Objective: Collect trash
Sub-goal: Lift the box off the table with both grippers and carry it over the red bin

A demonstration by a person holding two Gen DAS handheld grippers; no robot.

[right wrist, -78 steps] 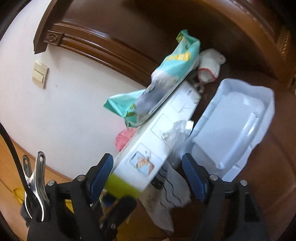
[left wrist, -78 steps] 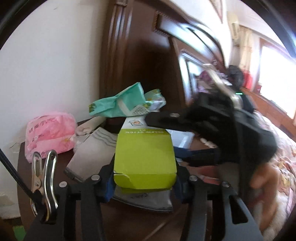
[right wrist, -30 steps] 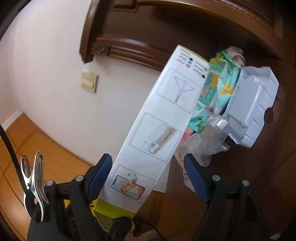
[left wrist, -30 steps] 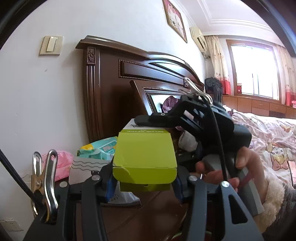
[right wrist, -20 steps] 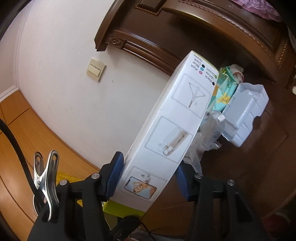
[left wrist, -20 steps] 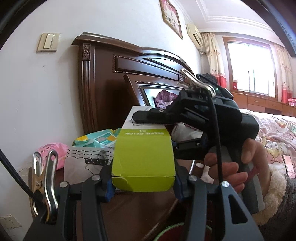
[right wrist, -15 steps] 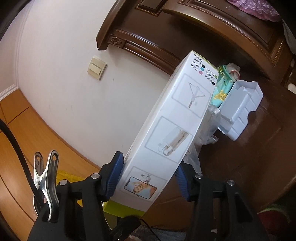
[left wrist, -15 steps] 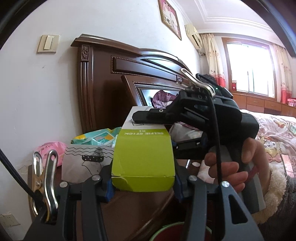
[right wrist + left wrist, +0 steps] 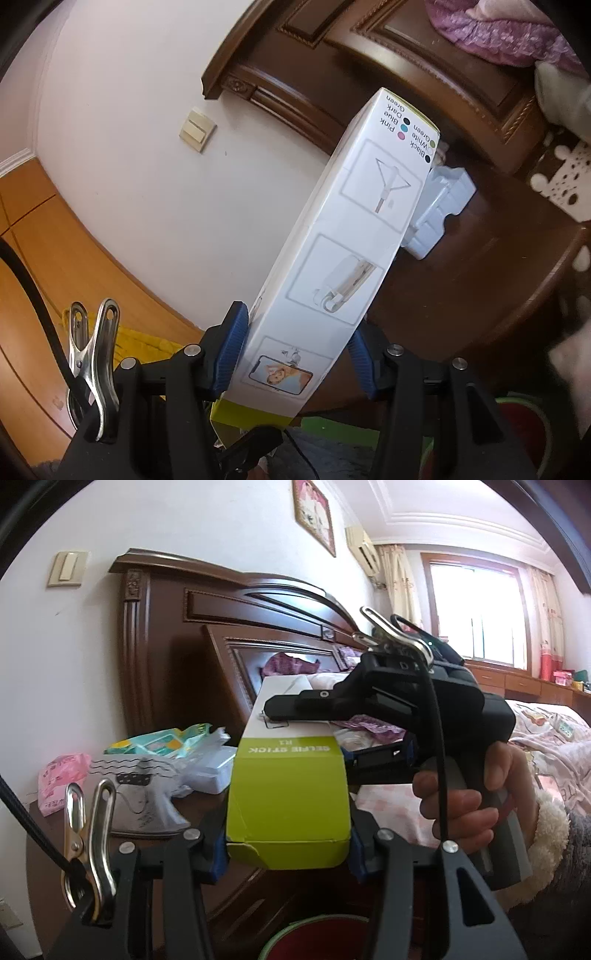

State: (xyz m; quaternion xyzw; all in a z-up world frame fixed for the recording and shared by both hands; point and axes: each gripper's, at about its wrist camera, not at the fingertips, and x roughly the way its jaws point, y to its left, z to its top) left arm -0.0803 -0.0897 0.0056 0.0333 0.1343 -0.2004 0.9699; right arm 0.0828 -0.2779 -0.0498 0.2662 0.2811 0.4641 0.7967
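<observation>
A long selfie-stick box [image 9: 288, 801], white with a lime-green end, is held in the air between both grippers. My left gripper [image 9: 288, 853] is shut on the green end, its blue pads pressing both sides. My right gripper [image 9: 332, 734], held by a person's hand [image 9: 461, 805], comes in from the right and clamps the box's far white part. In the right wrist view the box [image 9: 332, 258] runs up and away, with the right gripper [image 9: 295, 350] shut on its lower end. More trash stays on the nightstand [image 9: 221, 812]: a teal wipes pack [image 9: 162, 740] and a white plastic tray [image 9: 214, 768].
A pink packet [image 9: 62, 775] and a wavy-patterned bag [image 9: 140, 797] also lie on the nightstand. A dark wooden headboard [image 9: 177, 646] stands behind it, the bed [image 9: 546, 731] to the right. A round red-and-green bin rim [image 9: 314, 938] shows below the box.
The right gripper's jaws closed onto the box. Both grippers carried it back from the nightstand, whose items now look farther off, and the bin rim came into view below.
</observation>
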